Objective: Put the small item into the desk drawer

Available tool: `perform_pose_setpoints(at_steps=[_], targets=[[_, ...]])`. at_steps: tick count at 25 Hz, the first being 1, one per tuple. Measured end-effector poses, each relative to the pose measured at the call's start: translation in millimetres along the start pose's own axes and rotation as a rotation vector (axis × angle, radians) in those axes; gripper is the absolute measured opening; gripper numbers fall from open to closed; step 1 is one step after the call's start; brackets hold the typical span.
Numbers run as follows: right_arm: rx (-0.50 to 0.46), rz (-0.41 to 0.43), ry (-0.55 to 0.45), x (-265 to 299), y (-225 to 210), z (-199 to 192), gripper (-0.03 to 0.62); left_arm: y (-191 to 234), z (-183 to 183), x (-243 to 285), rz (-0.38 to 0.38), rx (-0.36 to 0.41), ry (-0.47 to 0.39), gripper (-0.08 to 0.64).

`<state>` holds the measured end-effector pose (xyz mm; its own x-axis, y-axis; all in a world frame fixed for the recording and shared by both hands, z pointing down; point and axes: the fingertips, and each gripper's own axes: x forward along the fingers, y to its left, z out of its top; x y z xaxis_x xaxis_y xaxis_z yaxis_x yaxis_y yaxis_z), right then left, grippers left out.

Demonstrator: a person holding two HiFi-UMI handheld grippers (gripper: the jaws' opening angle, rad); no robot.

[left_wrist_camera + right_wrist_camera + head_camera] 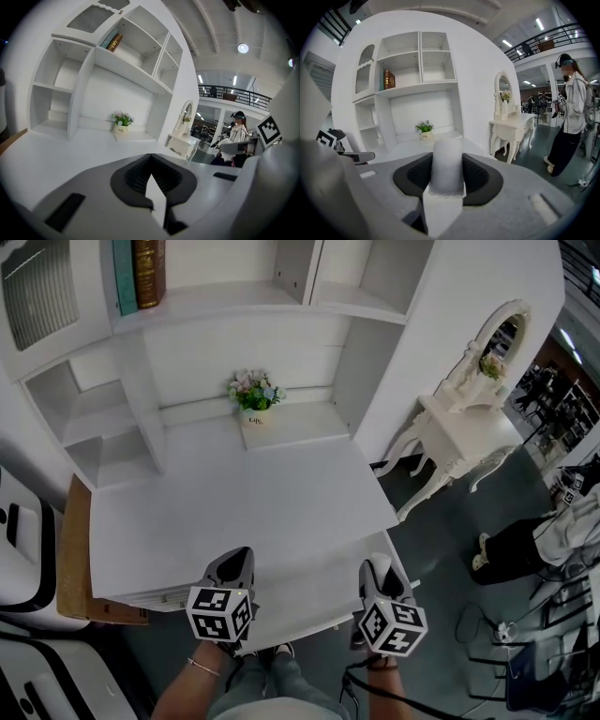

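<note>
A small white cylinder-shaped item (447, 166) with a frilled lower edge stands upright between the dark pads of my right gripper (447, 152), which is shut on it. In the head view the right gripper (376, 570) hovers over the near right part of the white desk (234, 512), and its body hides the item. My left gripper (232, 568) is beside it at the desk's front edge. Its pads meet at the tip in the left gripper view (151, 158), with nothing between them. I cannot make out a drawer front.
A small flower pot (254, 397) stands at the back of the desk under the white shelves, where books (141, 273) lean. A white dressing table with a mirror (469, 423) is to the right, with a person (569, 108) beyond it. A brown board (75, 563) leans at the desk's left.
</note>
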<state>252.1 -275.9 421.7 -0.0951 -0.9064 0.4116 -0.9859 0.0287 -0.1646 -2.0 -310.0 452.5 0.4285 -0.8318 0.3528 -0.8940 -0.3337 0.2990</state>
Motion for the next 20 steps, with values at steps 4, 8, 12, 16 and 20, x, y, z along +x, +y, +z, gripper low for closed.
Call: perform_pose_setpoints(at_steps=[4,8,12,16,20], targets=[[-0.002,0.023,0.039,9,5,-19,0.173,12,-20,-6,0.038,-0.010,0.032,0.000],[-0.011,0.065,0.088,21,17,-43,0.173,29,-43,-16,0.090,-0.042,0.056,0.000],[-0.032,0.125,0.140,34,39,-67,0.173,48,-63,-30,0.151,-0.069,0.073,0.000],[-0.061,0.208,0.197,48,69,-97,0.173,71,-85,-45,0.212,-0.106,0.086,0.000],[-0.089,0.279,0.258,58,98,-125,0.173,89,-105,-64,0.268,-0.138,0.107,0.000]])
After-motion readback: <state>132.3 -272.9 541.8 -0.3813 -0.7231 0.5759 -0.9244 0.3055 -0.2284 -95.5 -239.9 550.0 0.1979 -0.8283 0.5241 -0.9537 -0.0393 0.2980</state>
